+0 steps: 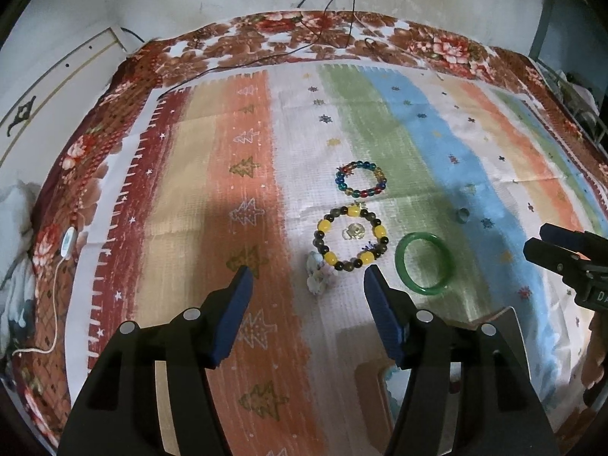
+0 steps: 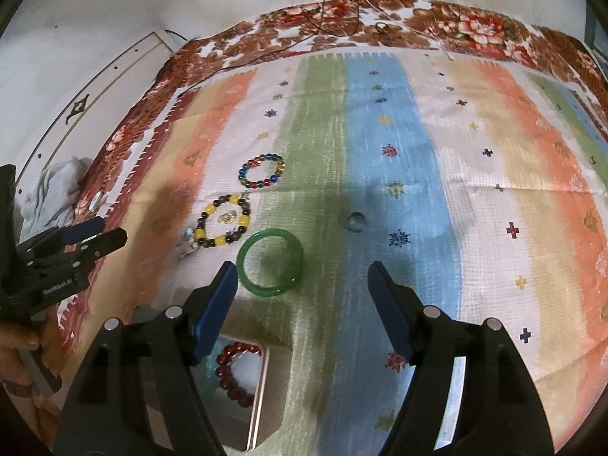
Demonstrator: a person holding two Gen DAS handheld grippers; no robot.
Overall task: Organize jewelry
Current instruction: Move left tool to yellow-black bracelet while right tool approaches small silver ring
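On the striped cloth lie a yellow-and-dark bead bracelet (image 1: 350, 238) (image 2: 224, 225), a multicoloured bead bracelet (image 1: 361, 180) (image 2: 262, 171), a green bangle (image 1: 425, 263) (image 2: 269, 262), a small ring (image 1: 463, 214) (image 2: 356, 221), a clear charm (image 1: 354, 232) inside the yellow bracelet, and a pale flower piece (image 1: 317, 273) (image 2: 188, 243). My left gripper (image 1: 307, 279) hovers open just short of the yellow bracelet, nothing between its fingers. My right gripper (image 2: 302, 273) is open above the near rim of the bangle. A tray (image 2: 262, 387) under it holds a dark red bead bracelet (image 2: 233, 368).
The cloth lies on a floral blanket (image 1: 304, 34) with thin black cables (image 1: 342, 7) crossing its far edge by a white wall. A white cord with a small remote (image 1: 68, 243) lies at the left. A hand (image 2: 17, 345) holds the left gripper (image 2: 95, 235).
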